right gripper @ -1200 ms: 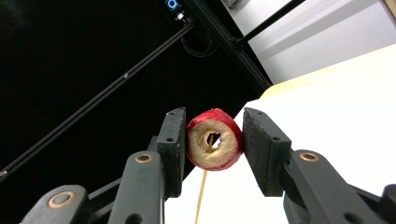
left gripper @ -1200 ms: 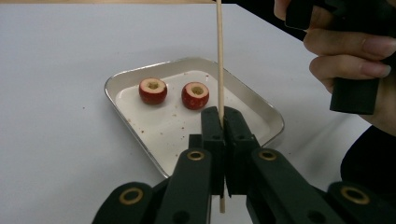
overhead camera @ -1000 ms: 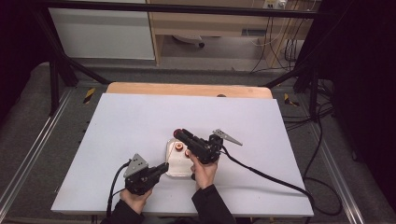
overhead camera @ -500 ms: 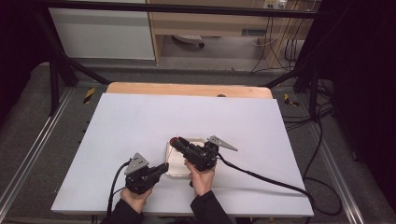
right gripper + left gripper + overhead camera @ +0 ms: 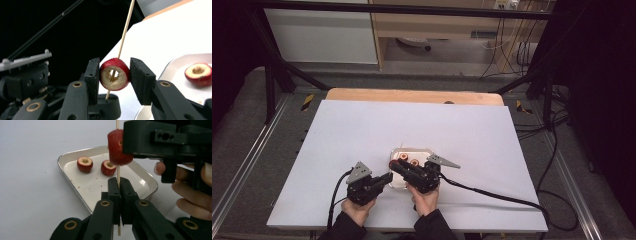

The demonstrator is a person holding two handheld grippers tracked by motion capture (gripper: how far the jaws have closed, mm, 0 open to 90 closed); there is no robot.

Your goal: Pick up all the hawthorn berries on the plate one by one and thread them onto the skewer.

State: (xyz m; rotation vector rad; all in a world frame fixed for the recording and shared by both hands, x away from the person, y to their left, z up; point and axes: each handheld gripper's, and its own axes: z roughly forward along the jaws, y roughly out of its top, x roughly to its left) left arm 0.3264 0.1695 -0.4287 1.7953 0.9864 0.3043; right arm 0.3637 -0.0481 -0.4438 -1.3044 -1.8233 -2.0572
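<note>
My left claw (image 5: 119, 192) clamps the skewer (image 5: 118, 173) upright at centre frame; my right claw (image 5: 113, 75) grips a cored red fruit (image 5: 115, 74) threaded on it.

white table (image 5: 362, 130) with a metal tray (image 5: 428, 152)

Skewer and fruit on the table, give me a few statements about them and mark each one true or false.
1. The left gripper is shut on the skewer. True.
2. The right gripper holds a red fruit piece threaded on the skewer. True.
3. The tray holds four fruit pieces. False: two cored pieces lie in it.
4. The skewer lies flat in the tray. False: it stands upright, clamped in the left jaws.
5. The tray sits on a white tabletop. True.
</note>
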